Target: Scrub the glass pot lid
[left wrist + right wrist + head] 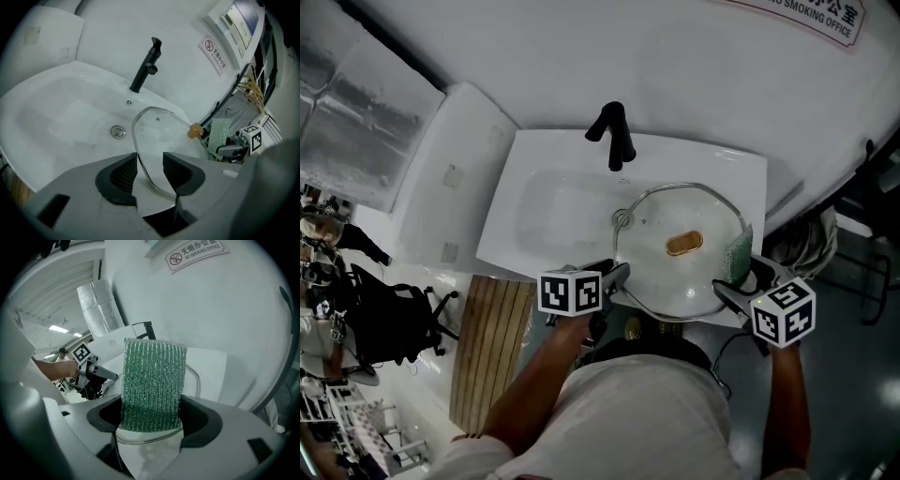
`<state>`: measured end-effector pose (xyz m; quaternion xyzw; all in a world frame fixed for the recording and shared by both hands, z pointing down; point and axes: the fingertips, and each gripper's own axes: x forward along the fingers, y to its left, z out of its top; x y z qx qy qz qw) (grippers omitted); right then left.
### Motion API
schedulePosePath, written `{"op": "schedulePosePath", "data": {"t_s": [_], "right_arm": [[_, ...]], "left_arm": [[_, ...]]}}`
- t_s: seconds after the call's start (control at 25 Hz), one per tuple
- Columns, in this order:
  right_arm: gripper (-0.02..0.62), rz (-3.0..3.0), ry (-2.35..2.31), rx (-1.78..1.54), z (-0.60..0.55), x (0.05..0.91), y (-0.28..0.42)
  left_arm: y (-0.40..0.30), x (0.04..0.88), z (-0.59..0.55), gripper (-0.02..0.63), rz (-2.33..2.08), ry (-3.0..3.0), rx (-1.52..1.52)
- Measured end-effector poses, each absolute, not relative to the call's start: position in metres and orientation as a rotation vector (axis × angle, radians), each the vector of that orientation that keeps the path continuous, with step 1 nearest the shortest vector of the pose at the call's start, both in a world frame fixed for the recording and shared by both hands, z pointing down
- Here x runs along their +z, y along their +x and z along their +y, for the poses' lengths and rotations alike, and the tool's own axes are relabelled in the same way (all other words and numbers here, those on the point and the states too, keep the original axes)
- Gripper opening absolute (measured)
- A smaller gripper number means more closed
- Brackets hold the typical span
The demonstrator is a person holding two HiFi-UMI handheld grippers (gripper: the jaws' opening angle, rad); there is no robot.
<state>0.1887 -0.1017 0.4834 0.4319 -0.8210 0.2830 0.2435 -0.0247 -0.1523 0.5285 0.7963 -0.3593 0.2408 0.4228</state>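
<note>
Glass pot lid (675,278), round and clear with a tan knob, hangs tilted over the right part of the white sink basin (546,217), in front of the black tap (614,133). The left gripper (619,277) has its fingers clenched on the lid's near-left rim. The right gripper (733,285) has its fingers grasping a green mesh scrubbing pad (738,251), which lies against the lid's right edge.

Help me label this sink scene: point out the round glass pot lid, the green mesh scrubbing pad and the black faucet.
round glass pot lid (684,244), head view, tan centre knob.
green mesh scrubbing pad (152,380), right gripper view, middle of face.
black faucet (618,141), head view, upright stem.
</note>
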Motion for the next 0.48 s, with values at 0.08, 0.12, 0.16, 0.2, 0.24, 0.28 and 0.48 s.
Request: {"op": "schedulePosePath", "data": {"t_s": [0.08, 0.12, 0.16, 0.2, 0.24, 0.28, 0.48], "right_arm": [[0.348, -2.247, 1.173, 0.764, -0.103, 0.480, 0.188], [0.348, -2.250, 1.170, 0.759, -0.104, 0.478, 0.187], [0.348, -2.254, 1.167, 0.752, -0.105, 0.475, 0.186], [0.348, -2.259, 1.165, 0.743, -0.106, 0.472, 0.185], [0.348, -2.264, 1.163, 0.734, -0.108, 0.468, 0.184], [0.348, -2.270, 1.161, 0.723, -0.110, 0.464, 0.183], [0.348, -2.315, 1.163, 0.657, -0.121, 0.438, 0.174]], "left_arm": [[-0.025, 0.528, -0.152, 0.184, -0.902, 1.990, 0.599], [-0.025, 0.527, -0.152, 0.184, -0.901, 1.992, 0.599], [-0.025, 0.526, -0.151, 0.186, -0.898, 1.997, 0.600], [-0.024, 0.524, -0.151, 0.189, -0.895, 2.004, 0.602], [-0.023, 0.522, -0.151, 0.192, -0.895, 2.013, 0.605], [-0.022, 0.520, -0.151, 0.195, -0.898, 2.023, 0.611], [-0.018, 0.499, -0.156, 0.196, -0.914, 2.092, 0.606]]}}
